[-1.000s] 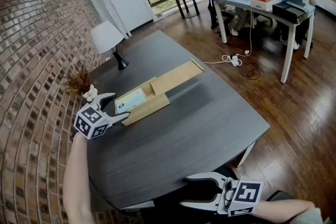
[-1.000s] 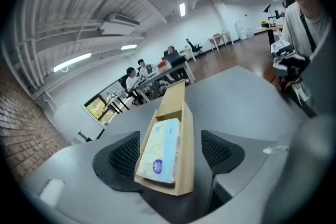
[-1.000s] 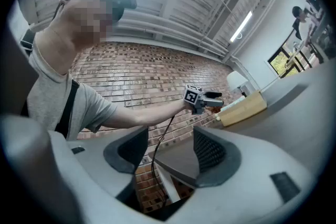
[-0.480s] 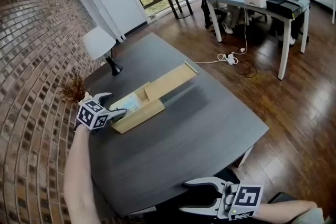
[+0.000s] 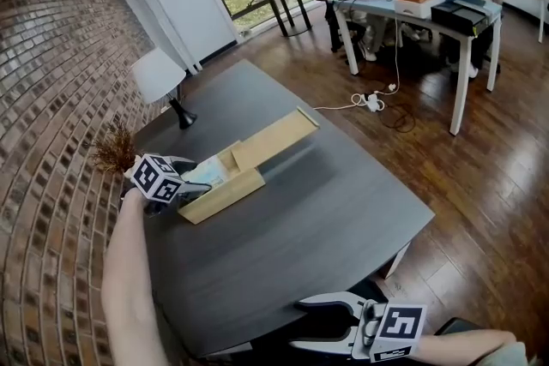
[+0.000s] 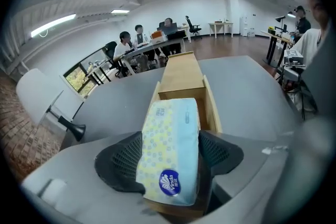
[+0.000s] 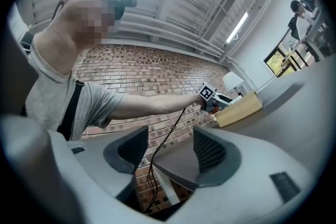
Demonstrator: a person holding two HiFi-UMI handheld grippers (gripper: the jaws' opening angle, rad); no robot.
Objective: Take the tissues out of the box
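A long wooden box point(image 5: 225, 195) lies on the dark table point(image 5: 317, 210) with its sliding lid point(image 5: 268, 140) pushed back. A yellow and blue tissue pack point(image 6: 170, 139) lies in the box's open near end. My left gripper point(image 6: 170, 160) reaches in from the left; its jaws are closing, with the pack between them and both pads against its sides. In the head view that gripper point(image 5: 196, 181) is at the box's left end. My right gripper point(image 5: 298, 324) hangs open at the table's near edge, far from the box, holding nothing.
A white lamp point(image 5: 159, 75) and a dried plant point(image 5: 116, 150) stand at the table's left rim by the brick wall point(image 5: 51, 99). People sit at a white desk point(image 5: 429, 9) far behind. A power strip point(image 5: 371, 104) lies on the wood floor.
My left gripper moved up to the box's near end and its jaws came round the tissue pack. The right gripper stayed put.
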